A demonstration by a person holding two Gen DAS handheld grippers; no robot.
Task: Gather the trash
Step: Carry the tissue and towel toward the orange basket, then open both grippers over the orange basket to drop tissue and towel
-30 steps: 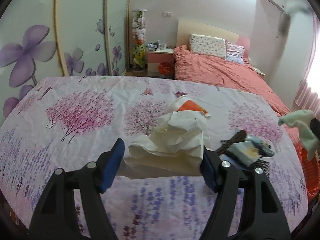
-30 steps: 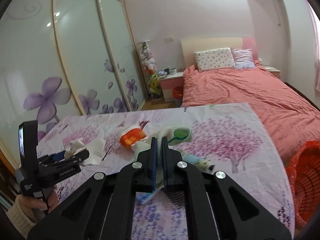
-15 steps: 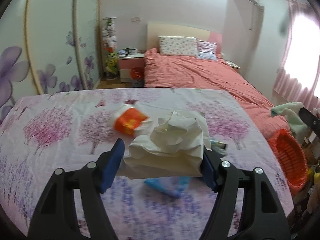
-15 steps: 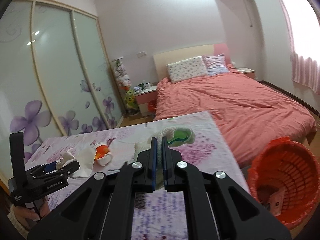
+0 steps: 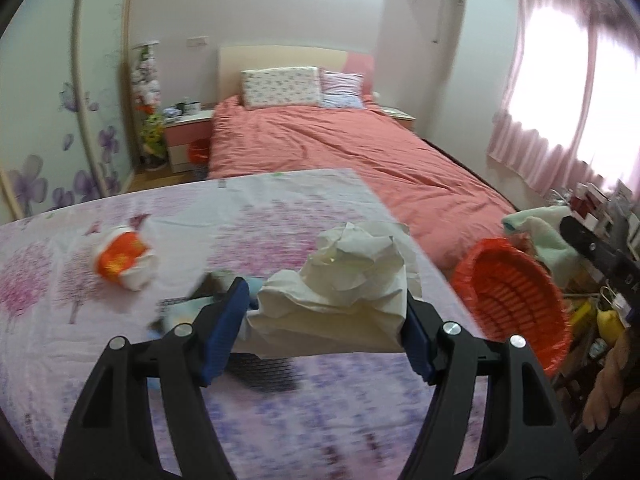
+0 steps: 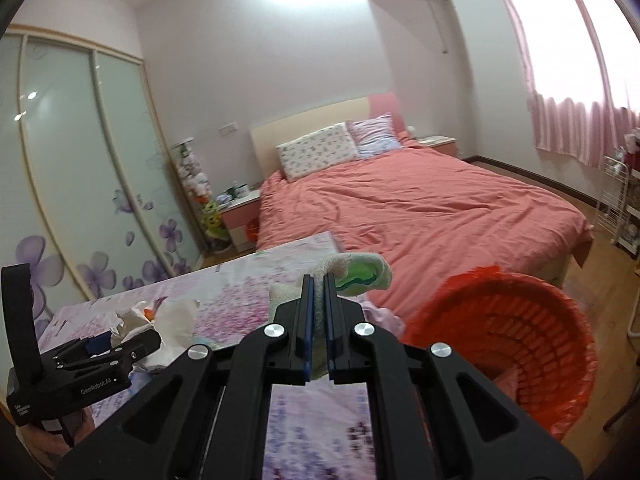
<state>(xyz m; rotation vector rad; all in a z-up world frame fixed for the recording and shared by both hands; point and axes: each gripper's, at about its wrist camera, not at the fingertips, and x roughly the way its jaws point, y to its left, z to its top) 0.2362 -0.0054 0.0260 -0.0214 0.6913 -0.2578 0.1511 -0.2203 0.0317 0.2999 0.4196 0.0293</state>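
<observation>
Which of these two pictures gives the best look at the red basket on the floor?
The right wrist view: the red basket fills its lower right, tilted so its ribbed inside shows, with something pinkish inside. The left wrist view shows the same basket smaller, at the table's far right edge, with less of the inside visible.

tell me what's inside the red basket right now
In the right wrist view, the red basket shows its slatted wall and a pinkish scrap low inside. The right claw's body covers the remainder of its floor.
</observation>
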